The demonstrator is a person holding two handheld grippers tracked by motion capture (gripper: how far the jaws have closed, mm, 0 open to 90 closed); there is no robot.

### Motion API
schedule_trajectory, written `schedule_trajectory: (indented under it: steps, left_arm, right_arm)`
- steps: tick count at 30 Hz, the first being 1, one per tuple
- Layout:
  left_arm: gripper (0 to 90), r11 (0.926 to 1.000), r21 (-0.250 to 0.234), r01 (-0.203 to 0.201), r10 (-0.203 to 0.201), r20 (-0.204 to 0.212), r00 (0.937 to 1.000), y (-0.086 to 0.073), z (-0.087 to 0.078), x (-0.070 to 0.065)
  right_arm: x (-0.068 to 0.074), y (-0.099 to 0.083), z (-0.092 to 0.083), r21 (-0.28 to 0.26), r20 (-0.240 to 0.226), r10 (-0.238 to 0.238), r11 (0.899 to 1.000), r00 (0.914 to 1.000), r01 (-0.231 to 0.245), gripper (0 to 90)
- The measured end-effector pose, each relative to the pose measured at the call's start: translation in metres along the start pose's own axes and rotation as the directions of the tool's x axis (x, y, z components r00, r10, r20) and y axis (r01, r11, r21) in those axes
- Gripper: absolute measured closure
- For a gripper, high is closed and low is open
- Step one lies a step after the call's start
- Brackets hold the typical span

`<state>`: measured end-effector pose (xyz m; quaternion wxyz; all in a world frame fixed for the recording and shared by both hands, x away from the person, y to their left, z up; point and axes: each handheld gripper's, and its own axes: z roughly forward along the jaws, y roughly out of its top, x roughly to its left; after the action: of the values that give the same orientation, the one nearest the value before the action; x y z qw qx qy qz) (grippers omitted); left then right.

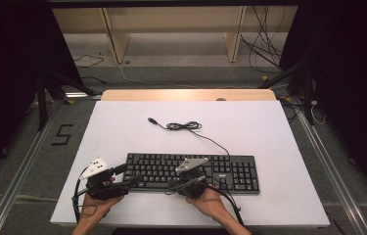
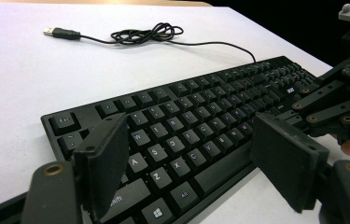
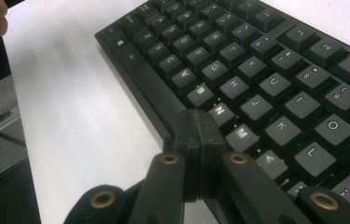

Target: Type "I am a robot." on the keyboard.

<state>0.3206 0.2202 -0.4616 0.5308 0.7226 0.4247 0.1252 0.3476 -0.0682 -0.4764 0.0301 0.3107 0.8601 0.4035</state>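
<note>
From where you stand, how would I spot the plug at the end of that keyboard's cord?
Start at the white table top and find the black keyboard near its front edge. A thin black cord leaves the keyboard's back edge, bunches into a small tangle, then runs on leftward. The USB plug is its free end, lying loose on bare table, with a silver metal tip.

A lab recording rig: dark curtains [image 1: 5, 73], metal floor rails [image 1: 19, 166], loose cables [image 1: 264, 39], a white table [image 1: 122, 127] under studio light.
</note>
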Motion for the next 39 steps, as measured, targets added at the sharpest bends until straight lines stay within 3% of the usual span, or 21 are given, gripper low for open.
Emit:
schedule_trajectory:
  steps: [23, 27, 33, 39]
  left_arm:
    - [27.2, 1.0, 0.003, 0.004, -0.004, -0.004, 1.0, 0.0, 0.001, 0.001]
    - [27.3, 0.9999, 0.003, 0.01, -0.01, -0.012, 0.9999, 0.0, 0.001, 0.003]
    - [30.2, 0.9996, 0.013, 0.025, -0.025, -0.038, 0.999, 0.0, 0.004, 0.005]
    - [41.3, 0.9988, 0.038, 0.032, -0.029, -0.068, 0.9972, -0.001, 0.01, 0.008]
  right_arm:
    - [0.0, -0.003, 0.006, 0.019, 0.014, -0.018, 1.0, 0.9997, 0.018, 90.0]
    - [0.0, -0.003, 0.005, 0.017, 0.008, 0.0, 1.0, 1.0, 0.0, 90.0]
    - [-0.005, 0.001, -0.004, -0.035, -0.005, 0.035, 0.999, 0.9994, -0.035, 80.3]
    - [-0.01, 0.003, -0.011, -0.071, -0.014, 0.051, 0.996, 0.9986, -0.052, 66.9]
